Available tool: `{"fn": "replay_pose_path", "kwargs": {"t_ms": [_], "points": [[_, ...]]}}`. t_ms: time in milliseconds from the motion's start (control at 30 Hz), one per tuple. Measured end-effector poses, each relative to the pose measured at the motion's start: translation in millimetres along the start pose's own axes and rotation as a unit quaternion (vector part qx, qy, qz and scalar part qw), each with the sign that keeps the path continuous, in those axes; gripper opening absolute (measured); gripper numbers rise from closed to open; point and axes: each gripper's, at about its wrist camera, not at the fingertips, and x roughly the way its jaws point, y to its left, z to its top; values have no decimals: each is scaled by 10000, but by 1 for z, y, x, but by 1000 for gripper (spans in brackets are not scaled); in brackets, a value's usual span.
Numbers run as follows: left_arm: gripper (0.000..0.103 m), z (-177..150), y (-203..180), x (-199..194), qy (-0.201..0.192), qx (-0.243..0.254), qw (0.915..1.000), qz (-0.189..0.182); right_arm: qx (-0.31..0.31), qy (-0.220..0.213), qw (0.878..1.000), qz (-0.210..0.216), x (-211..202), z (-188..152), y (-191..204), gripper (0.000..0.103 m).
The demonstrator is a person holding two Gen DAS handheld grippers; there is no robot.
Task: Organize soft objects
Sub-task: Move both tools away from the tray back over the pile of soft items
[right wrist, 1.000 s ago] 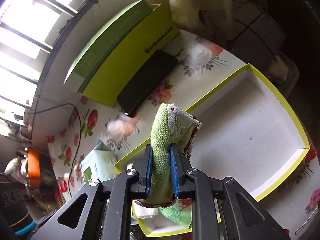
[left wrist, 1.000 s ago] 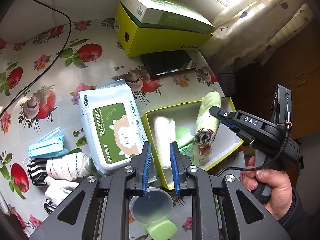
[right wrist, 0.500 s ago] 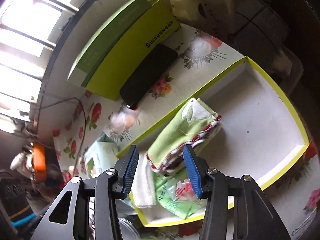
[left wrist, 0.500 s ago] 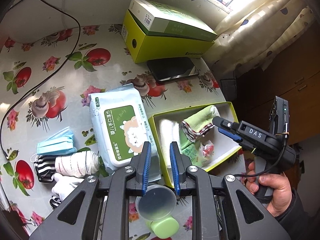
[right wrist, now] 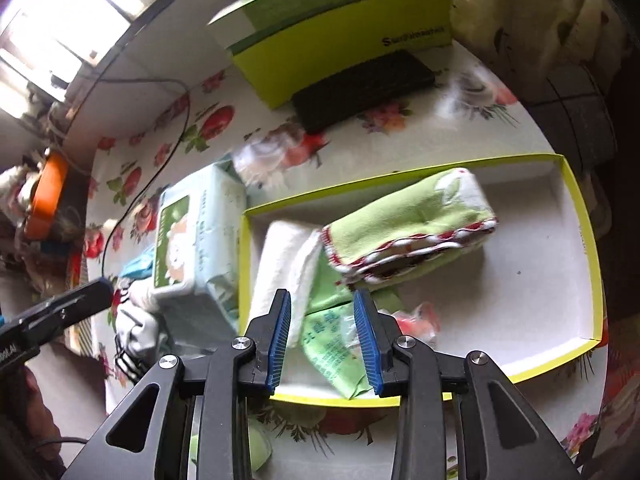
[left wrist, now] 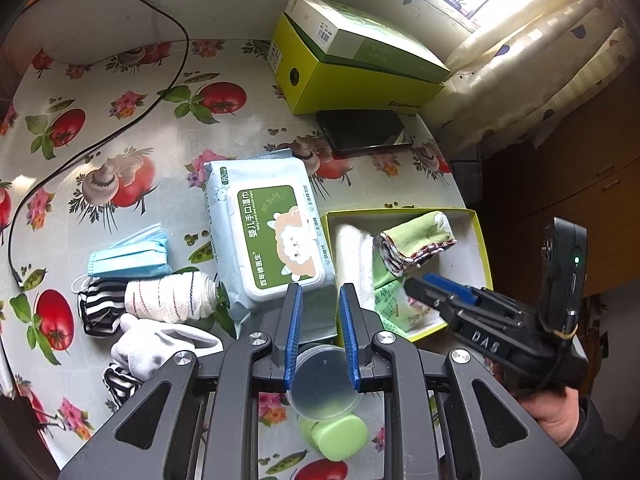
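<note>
1. Left wrist view shows the left gripper (left wrist: 320, 296) with its jaws apart and nothing between them; it hangs over the near end of the wipes pack (left wrist: 266, 236), which lies on the flowered table (left wrist: 120, 120).
2. At the right of this view the shallow yellow box (left wrist: 482, 240) holds the green towel (left wrist: 416, 238), folded, with a red and white edge.
3. A white cloth (left wrist: 354, 252) and a green packet (left wrist: 394, 304) lie in the same box, nearer to its left side.
4. To the left of the pack are a blue mask (left wrist: 132, 256), a white sock roll (left wrist: 168, 300) and a white glove (left wrist: 156, 346), all outside the box.
5. Right wrist view shows the right gripper (right wrist: 322, 332) with jaws released and empty, above the near edge of the box (right wrist: 592, 272).
6. The towel (right wrist: 408, 224) lies in the middle of the box, apart from both blue pads.
7. At the far side stand a large green carton (left wrist: 360, 76) and a dark phone (left wrist: 364, 132) just beside it.
</note>
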Motion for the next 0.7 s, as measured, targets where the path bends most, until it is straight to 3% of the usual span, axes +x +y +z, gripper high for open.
{"fn": "replay_pose_path", "kwargs": {"t_ms": [200,333,533,700], "points": [[20,-10,7,-7,-12,-44,10000,50,-561,969,9936,-126,44,-32,19,32],[20,-17,15,-12,-31,-96,9999,118,-681,1189,9903,-249,46,-45,16,32],[20,-28,23,-17,-49,-95,9995,284,-797,892,9927,-163,15,-44,23,33],[20,-37,30,-20,-67,-97,9991,412,-995,504,9937,-109,-14,-37,40,41]]}}
